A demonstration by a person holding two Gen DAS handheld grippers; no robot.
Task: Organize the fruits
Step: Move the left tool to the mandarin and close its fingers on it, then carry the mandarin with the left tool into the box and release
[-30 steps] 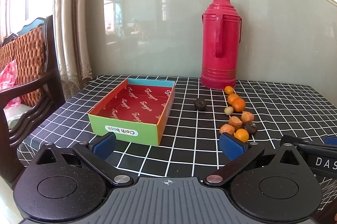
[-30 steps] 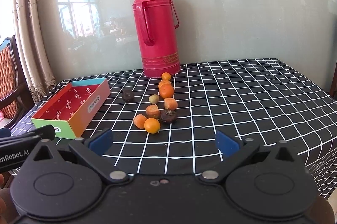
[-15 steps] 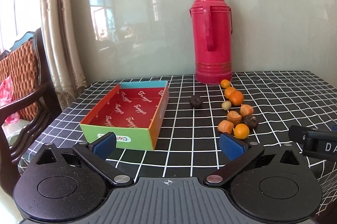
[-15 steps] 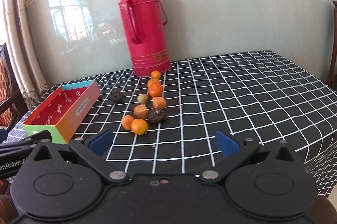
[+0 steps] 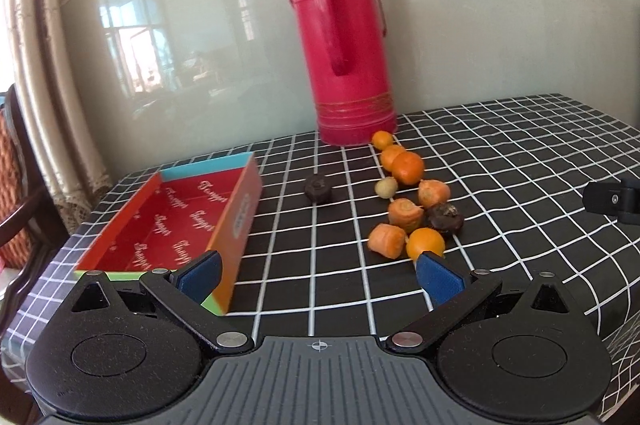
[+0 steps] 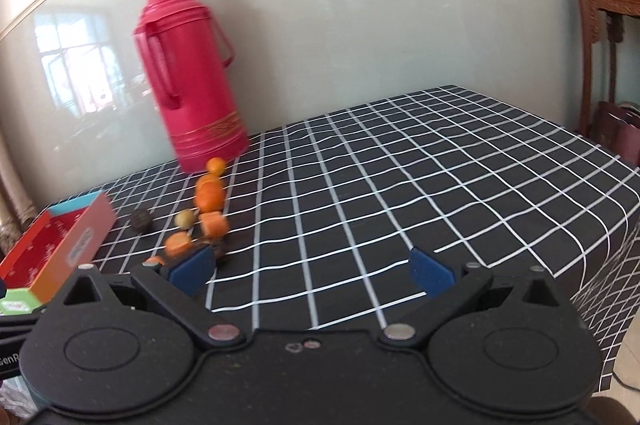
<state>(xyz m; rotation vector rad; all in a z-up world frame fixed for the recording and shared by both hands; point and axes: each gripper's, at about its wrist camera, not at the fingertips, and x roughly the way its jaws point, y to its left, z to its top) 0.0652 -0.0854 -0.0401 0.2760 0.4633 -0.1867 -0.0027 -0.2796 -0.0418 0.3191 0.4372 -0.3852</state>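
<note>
Several small fruits lie in a loose row on the black checked tablecloth point(image 5: 500, 161): oranges point(image 5: 407, 167), orange chunks point(image 5: 405, 213), a pale round one point(image 5: 386, 187) and dark ones point(image 5: 318, 187). An empty red cardboard box point(image 5: 188, 217) lies to their left. My left gripper point(image 5: 318, 275) is open and empty, low over the table's front, between the box and the fruits. My right gripper point(image 6: 310, 275) is open and empty, with the fruits point(image 6: 209, 195) beyond its left finger and the box point(image 6: 60, 245) at far left.
A tall red thermos point(image 5: 346, 49) stands behind the fruits against the glossy wall; it also shows in the right wrist view point(image 6: 188, 77). A chair point(image 5: 16, 185) stands left of the table. A wooden stand point(image 6: 608, 57) is at the far right. The table edge drops off at right point(image 6: 624, 225).
Both grippers have swung to the right; the left one has come closer to the box and fruits. The fruits and thermos have slid left in both views. Both stay open.
</note>
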